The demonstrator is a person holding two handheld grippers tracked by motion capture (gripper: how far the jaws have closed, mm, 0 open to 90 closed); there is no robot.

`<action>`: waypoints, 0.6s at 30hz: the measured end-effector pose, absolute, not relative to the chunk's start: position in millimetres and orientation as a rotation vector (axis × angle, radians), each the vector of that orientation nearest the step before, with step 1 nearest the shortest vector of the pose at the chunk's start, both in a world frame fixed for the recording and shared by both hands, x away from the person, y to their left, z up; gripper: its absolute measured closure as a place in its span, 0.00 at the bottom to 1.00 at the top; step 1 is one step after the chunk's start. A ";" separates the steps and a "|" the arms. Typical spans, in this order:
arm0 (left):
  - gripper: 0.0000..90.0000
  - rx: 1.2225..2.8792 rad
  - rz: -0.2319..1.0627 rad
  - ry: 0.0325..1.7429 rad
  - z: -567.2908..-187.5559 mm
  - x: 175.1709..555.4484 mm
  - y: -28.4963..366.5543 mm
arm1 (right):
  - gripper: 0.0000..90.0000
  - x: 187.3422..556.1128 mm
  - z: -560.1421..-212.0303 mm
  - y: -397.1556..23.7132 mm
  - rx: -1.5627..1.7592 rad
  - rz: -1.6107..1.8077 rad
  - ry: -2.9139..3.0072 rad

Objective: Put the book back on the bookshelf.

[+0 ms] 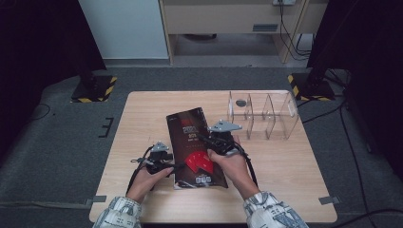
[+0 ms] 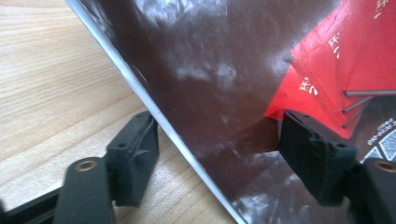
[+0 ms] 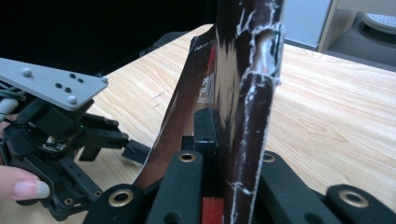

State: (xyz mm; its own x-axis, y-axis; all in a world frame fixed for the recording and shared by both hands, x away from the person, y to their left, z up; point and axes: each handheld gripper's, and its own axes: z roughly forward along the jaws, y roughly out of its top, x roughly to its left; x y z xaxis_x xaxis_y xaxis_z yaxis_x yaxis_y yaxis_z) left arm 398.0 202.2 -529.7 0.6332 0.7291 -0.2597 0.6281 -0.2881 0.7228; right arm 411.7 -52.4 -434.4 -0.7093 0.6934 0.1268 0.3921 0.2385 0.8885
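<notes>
Two grippers work one dark glossy magazine point(image 1: 197, 147) on the bench point(image 1: 142, 114): right gripper point(image 3: 219, 154) has jaws pressed together on the cover's edge, lifting it so the left can get in. Left gripper point(image 2: 215, 149) jaws are spread, straddling the magazine's left edge, one jaw on the bench side and one over the cover, not pinching yet. Both forearms reach forward, low over the bench.

Wooden table point(image 1: 142, 123), magazine point(image 1: 190, 130), clear organizer point(image 1: 280, 118)
</notes>
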 end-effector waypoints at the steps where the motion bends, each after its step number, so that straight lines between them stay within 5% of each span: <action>1: 0.35 2.006 0.147 1.065 -529.9 398.3 202.4 | 0.96 411.6 -434.2 -52.2 1.007 1.464 2.220; 10: 0.78 2.005 0.224 1.112 -523.3 398.6 210.6 | 0.96 412.7 -435.6 -51.4 0.993 1.485 2.226; 18: 0.94 1.989 0.209 1.112 -518.6 398.0 216.7 | 0.96 411.6 -435.5 -51.0 0.977 1.484 2.229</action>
